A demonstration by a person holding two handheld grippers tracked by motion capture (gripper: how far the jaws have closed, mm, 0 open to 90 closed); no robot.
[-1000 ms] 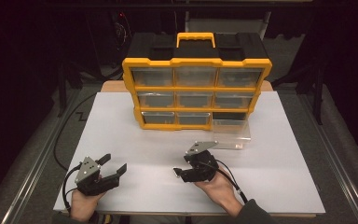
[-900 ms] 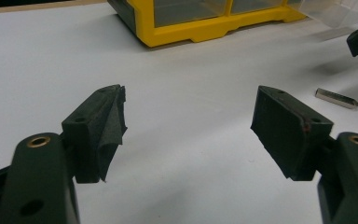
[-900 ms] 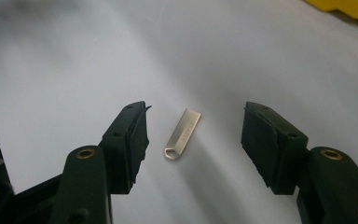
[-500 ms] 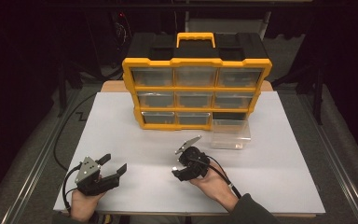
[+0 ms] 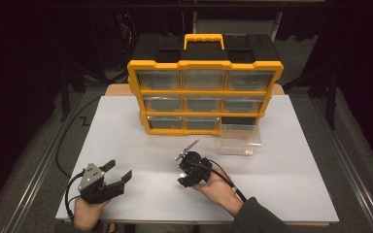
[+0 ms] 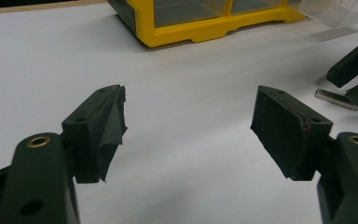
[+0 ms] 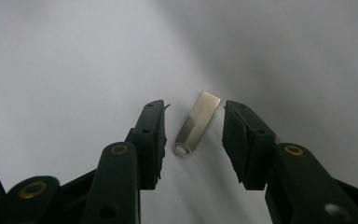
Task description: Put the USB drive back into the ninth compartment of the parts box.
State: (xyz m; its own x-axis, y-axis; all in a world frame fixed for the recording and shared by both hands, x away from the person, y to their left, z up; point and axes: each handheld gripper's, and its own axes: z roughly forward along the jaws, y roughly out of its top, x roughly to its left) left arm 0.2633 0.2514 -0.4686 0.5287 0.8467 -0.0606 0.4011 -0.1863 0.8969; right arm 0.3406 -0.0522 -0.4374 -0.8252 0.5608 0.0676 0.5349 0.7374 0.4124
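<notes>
Brushed silver metal forms the small flat stick [image 7: 198,122], a slim bar with one square end and one tapered end pierced by a hole. It lies flat on the matt white bench [image 5: 141,141], toward the middle of the front half, between the jaws of the right gripper [image 7: 193,140]. Its long axis runs roughly along the jaws, the tapered end toward the camera and the square end away, tilted slightly to the right in the right gripper view. The jaws stand partly open, one on each side of the stick with a narrow gap at each, holding nothing.

In the high view the right gripper [image 5: 186,175] points down at the bench, and its grey plate is tipped up on edge. A second ago it lay flatter and a little farther toward the right edge.

The left gripper [image 5: 118,172] rests near the front left corner, unchanged, its jaws wide apart and empty. The foam pad [image 6: 109,126] on one jaw is peeling and creased.

A yellow plastic organiser [image 5: 204,94] with a black top and clear drawers stands at the back edge. One clear drawer [image 5: 240,139] sits out on the bench below its bottom right slot.
</notes>
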